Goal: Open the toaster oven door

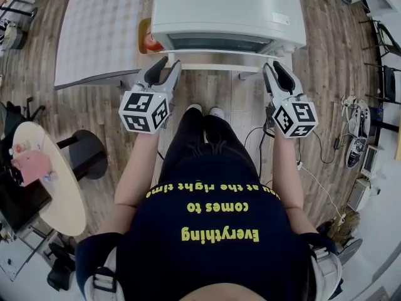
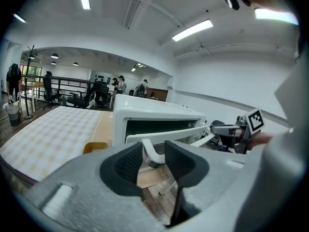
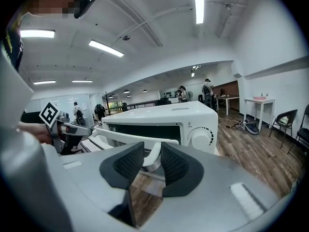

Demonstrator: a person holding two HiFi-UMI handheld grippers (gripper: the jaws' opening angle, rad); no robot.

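A white toaster oven (image 1: 225, 8) stands in front of me, its glass door tipped partly open. The white door handle (image 1: 219, 56) runs across the front. My left gripper (image 1: 166, 64) holds the handle's left end, and my right gripper (image 1: 274, 68) holds its right end. In the left gripper view the curved handle end (image 2: 153, 151) fills the gap between the black pads (image 2: 126, 164) of the left gripper (image 2: 153, 161). In the right gripper view the handle's end bracket (image 3: 152, 159) sits pinched between the pads (image 3: 129, 162) of the right gripper (image 3: 152, 163), with the oven's dial (image 3: 200, 137) just behind.
A table with a checked cloth (image 1: 100, 30) lies left of the oven, an orange object (image 1: 146, 39) at its edge. A round table (image 1: 56, 193) and a black stool (image 1: 88, 152) stand at my left. Cables and shoes (image 1: 354, 137) lie on the wooden floor at the right.
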